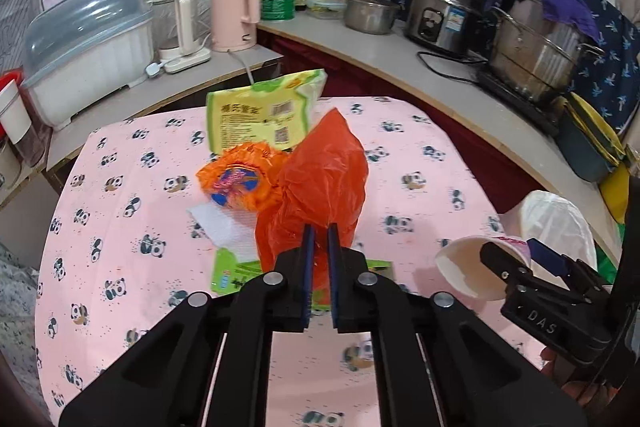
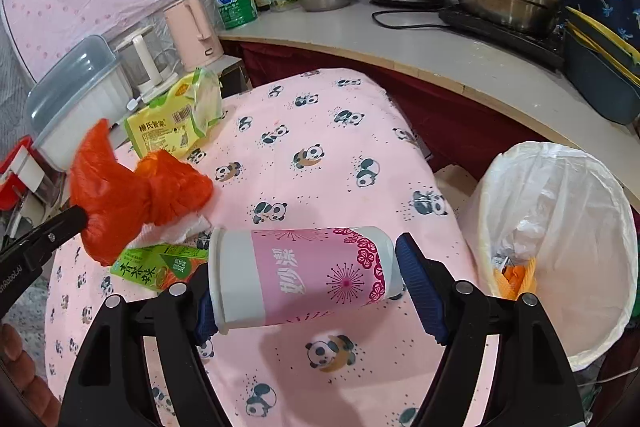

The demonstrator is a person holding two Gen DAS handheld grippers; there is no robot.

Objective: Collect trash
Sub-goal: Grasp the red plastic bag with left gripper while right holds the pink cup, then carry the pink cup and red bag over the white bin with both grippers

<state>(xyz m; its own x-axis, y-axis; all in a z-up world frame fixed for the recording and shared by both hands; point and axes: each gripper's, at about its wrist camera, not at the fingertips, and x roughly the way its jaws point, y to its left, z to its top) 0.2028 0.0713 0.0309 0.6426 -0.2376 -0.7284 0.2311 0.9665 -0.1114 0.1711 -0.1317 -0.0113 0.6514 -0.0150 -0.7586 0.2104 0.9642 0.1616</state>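
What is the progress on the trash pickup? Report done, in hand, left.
Done: some scraps already lie in the lined bin. In hand: the left gripper pinches the orange bag; the right gripper holds the paper cup. Left on the table: the yellow-green packet, orange wrapper, tissue and green carton.

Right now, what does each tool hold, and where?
Left tool: orange plastic bag, pinched at its lower end. Right tool: paper cup, clamped rim to base.

Left gripper [image 1: 320, 247] jaws pinching orange plastic bag [image 1: 320, 187], paper cup [image 1: 476, 267] held at right
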